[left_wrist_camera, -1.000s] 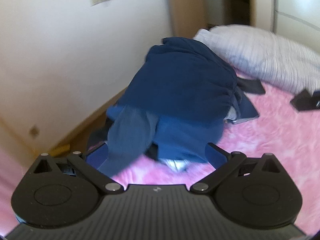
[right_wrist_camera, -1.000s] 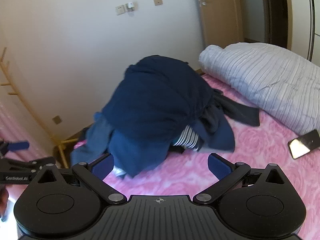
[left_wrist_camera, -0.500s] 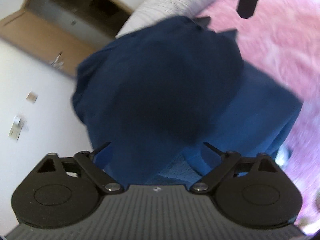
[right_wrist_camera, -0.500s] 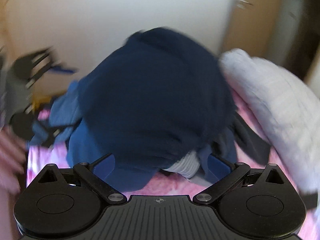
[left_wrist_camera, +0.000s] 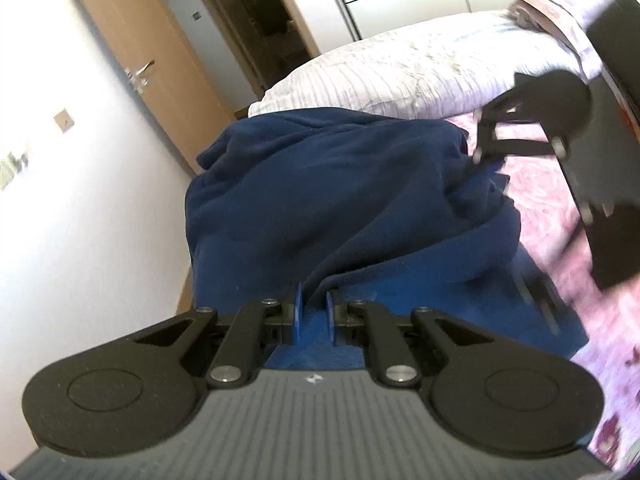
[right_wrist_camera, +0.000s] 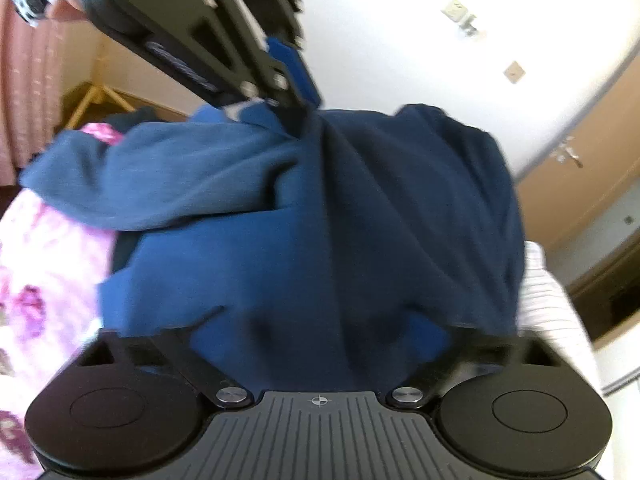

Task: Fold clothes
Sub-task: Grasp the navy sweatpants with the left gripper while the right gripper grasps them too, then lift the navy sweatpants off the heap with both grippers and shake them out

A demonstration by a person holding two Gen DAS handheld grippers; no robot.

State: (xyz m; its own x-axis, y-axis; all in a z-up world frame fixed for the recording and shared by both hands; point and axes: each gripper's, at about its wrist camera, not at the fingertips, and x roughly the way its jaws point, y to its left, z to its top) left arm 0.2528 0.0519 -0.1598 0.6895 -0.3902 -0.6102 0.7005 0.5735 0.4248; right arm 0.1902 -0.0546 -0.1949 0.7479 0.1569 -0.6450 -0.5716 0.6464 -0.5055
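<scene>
1. Navy fleece (left_wrist_camera: 340, 184) is bunched in a heap on the pink bedspread (left_wrist_camera: 536, 192), just in front of the striped duvet (left_wrist_camera: 400, 76).
2. Left gripper (left_wrist_camera: 313, 307) has its blue fingers (left_wrist_camera: 297, 312) pinched nearly together on a fold of the fleece, at the edge farthest from the duvet.
3. Right gripper (right_wrist_camera: 316, 332) sits low against the fleece (right_wrist_camera: 320, 220) with jaws spread wide; blur hides whether its pads touch cloth, and it grips nothing.
4. From the right wrist camera, the left gripper (right_wrist_camera: 296, 92) bites into the fleece's top edge, cloth fanning out in creases below it.
5. Beyond the duvet stands a wooden door (left_wrist_camera: 136, 48).
</scene>
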